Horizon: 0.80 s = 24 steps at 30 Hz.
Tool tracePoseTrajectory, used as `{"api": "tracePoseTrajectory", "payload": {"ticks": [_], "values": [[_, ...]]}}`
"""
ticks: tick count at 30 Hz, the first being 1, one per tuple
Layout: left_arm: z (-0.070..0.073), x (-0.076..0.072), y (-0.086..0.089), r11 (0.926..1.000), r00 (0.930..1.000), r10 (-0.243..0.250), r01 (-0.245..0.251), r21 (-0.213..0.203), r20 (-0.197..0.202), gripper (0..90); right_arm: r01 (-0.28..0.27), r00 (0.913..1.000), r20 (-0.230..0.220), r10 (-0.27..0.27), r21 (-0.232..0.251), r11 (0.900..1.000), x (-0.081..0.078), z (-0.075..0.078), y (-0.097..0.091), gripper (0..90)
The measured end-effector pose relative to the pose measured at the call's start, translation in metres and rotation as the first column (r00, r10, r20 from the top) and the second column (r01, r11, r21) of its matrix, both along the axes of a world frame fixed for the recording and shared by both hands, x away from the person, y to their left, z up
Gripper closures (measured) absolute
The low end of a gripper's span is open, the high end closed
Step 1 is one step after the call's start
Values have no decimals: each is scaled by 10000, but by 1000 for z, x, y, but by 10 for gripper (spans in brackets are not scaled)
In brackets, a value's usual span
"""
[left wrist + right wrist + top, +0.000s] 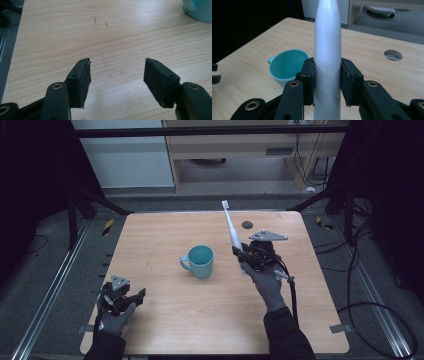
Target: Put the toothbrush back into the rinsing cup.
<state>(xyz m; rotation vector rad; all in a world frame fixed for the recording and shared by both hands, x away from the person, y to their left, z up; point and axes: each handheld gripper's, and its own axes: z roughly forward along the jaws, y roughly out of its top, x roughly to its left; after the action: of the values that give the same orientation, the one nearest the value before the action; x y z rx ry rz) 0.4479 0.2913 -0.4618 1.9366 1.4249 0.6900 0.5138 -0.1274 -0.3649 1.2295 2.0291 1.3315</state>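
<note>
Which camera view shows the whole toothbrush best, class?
The high view: the toothbrush shows from bristle head to handle, held in the right claw. The right gripper view shows its white handle clamped between the jaws, head cropped off.

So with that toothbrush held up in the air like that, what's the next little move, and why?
Probably swing the right hand-held gripper left over the teal mug. It already clamps the toothbrush clear of the table, and the mug stands open and empty just beside it, a likely holder.
</note>
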Motion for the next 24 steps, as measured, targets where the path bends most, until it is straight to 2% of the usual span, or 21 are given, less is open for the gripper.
{"api": "tracePoseTrajectory", "payload": {"ticks": [5,11,17,24], "values": [[0,0,0,10000,10000,16,-16,-12,11,377,225,9991,352,-236,318,9992,9,3,16,664],[0,0,1,10000,10000,43,-43,-31,20,377,357,9980,510,-383,513,9980,16,3,28,664],[0,0,1,10000,10000,54,-54,-24,29,377,718,9944,710,-785,917,9932,23,-3,43,664],[0,0,1,10000,10000,68,-68,3,38,377,629,9940,826,-723,1121,9917,30,-2,63,664]]}}
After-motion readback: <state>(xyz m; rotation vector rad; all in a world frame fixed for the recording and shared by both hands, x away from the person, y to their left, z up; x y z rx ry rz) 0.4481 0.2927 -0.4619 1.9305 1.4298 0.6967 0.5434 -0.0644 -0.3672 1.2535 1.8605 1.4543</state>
